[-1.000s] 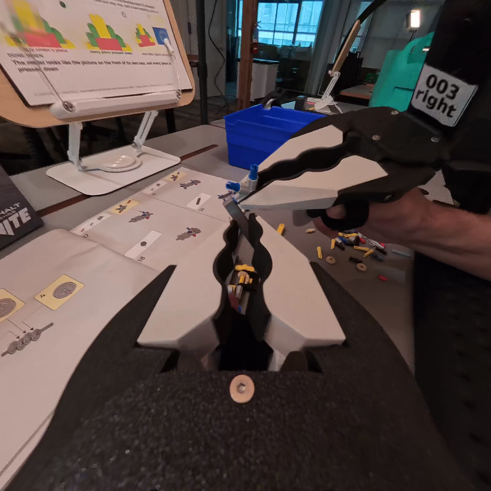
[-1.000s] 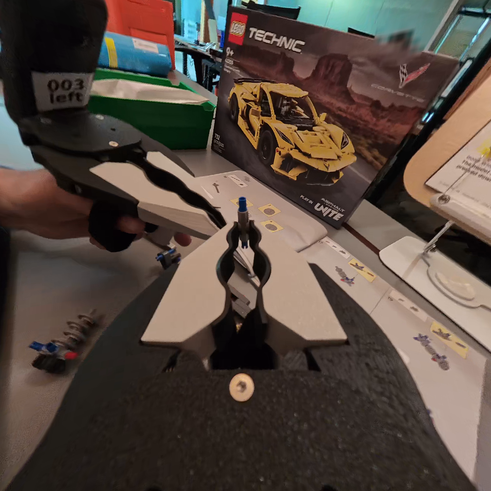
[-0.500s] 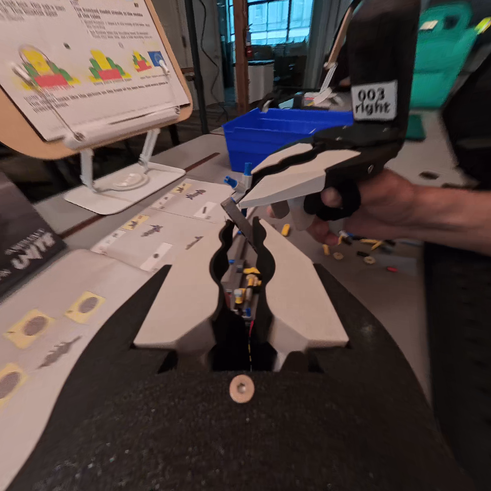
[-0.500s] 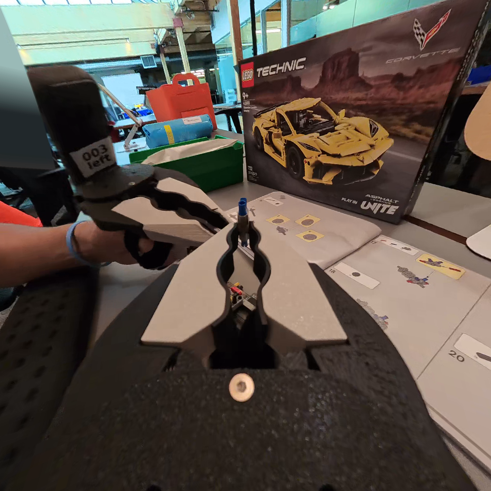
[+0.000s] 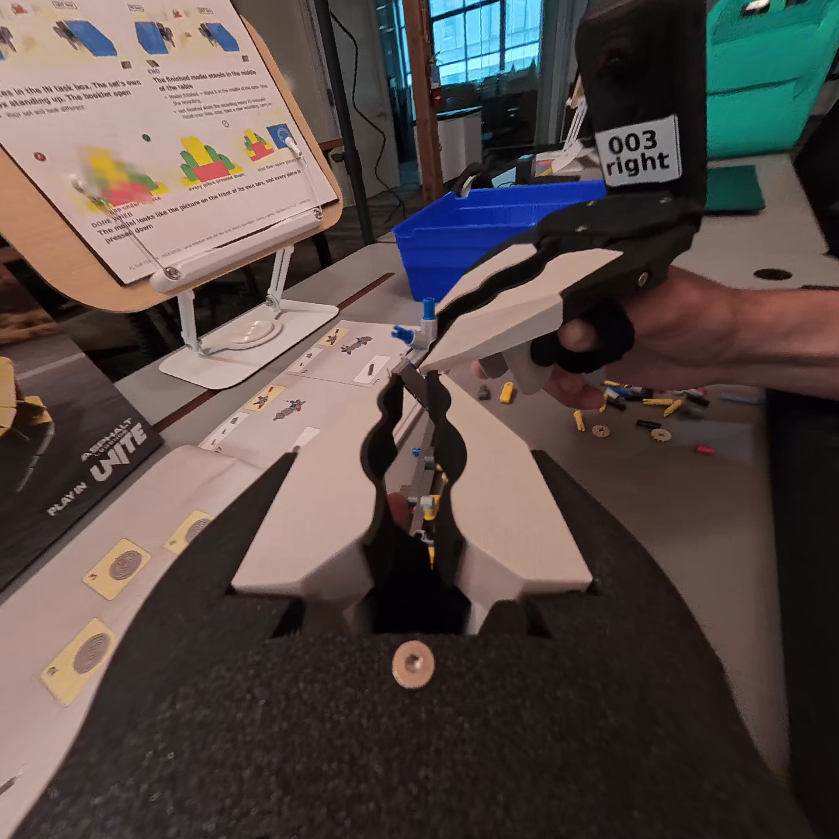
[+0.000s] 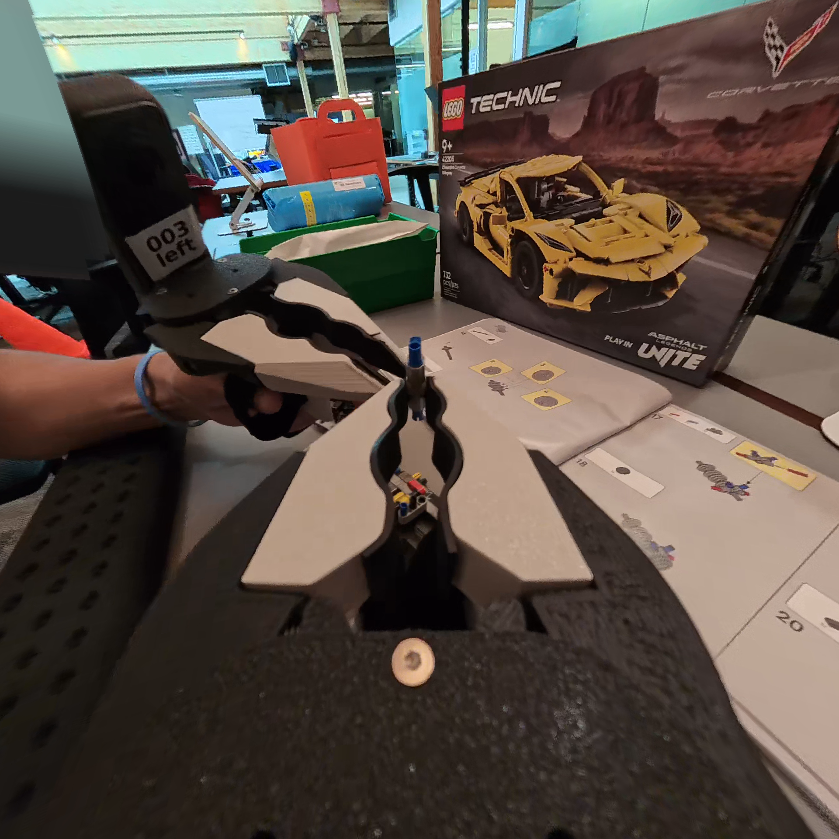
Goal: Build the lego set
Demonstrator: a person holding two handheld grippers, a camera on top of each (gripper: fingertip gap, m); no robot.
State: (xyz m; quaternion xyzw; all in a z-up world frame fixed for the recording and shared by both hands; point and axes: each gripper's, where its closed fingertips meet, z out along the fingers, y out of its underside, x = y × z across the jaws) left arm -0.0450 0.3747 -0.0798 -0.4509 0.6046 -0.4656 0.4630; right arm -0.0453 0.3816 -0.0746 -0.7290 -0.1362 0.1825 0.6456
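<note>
My left gripper (image 5: 413, 386) is shut on a long grey Lego assembly (image 5: 422, 504) with yellow and blue bits, held above the table. Its dark upper end pokes out at the fingertips. My right gripper (image 6: 414, 392) is shut on a small grey connector with blue pins (image 6: 414, 363). The connector also shows in the left wrist view (image 5: 420, 329). The two grippers meet tip to tip: the right gripper (image 5: 426, 361) comes in from the right, and the left gripper (image 6: 390, 377) from the left. Whether connector and assembly are joined is hidden.
The open instruction booklet (image 6: 681, 508) lies under both grippers. The Lego box (image 6: 613, 204) stands behind it. A blue bin (image 5: 476, 236), a sheet on a stand (image 5: 159, 159) and loose small pieces (image 5: 635, 408) are on the right side; a green bin (image 6: 363, 268) on the left. Only a small space, under 4 cm, lies between the two pairs of fingers.
Both grippers stayed shut and tip to tip while lifting and turning together. The right wrist view swung left, bringing the whole box front into sight.
</note>
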